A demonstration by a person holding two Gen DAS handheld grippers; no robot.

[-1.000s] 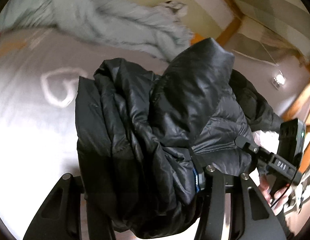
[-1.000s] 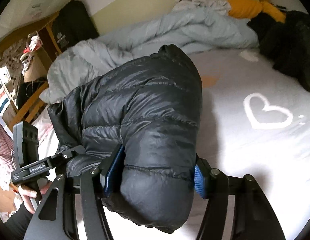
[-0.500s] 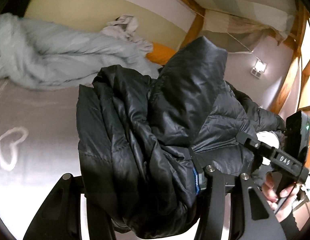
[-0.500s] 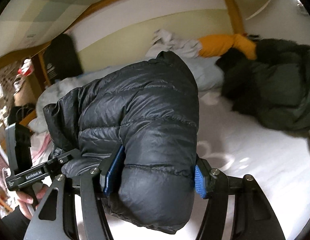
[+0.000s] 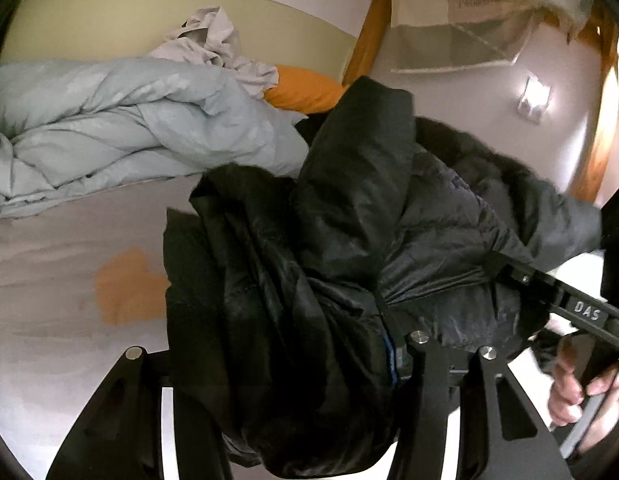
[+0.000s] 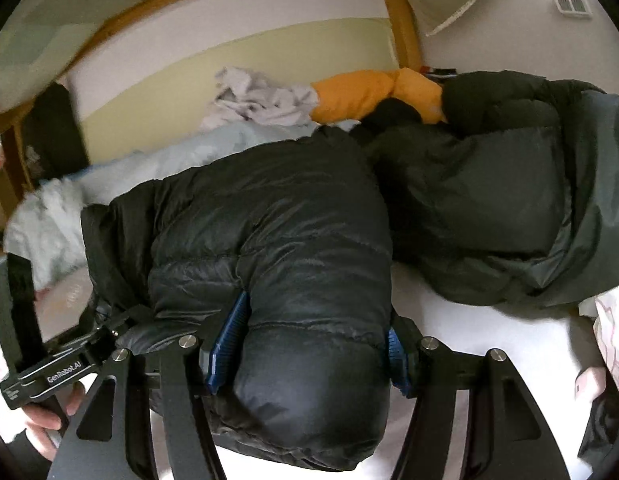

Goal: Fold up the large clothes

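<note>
A folded black puffer jacket [image 5: 309,264] is held up off the bed between both grippers. My left gripper [image 5: 285,364] is shut on its bunched edge; the jacket hides the left finger's pad. In the right wrist view my right gripper [image 6: 309,344] is shut on the thick folded end of the black puffer jacket [image 6: 293,264], with a blue pad [image 6: 225,344] pressed into each side. The other gripper shows at the edge of each view, the right one [image 5: 581,312] and the left one [image 6: 61,372].
A dark green puffer coat [image 6: 509,208] lies on the white bed [image 6: 489,344] to the right. A pale blue duvet [image 5: 121,132], a grey rumpled cloth [image 5: 217,44] and an orange pillow [image 6: 373,92] lie along the wall. A wooden post [image 5: 369,36] stands behind.
Both grippers have swung to the right with the jacket held between them. The heart mark on the sheet has left both views; the dark green coat and the wall now fill the right side.
</note>
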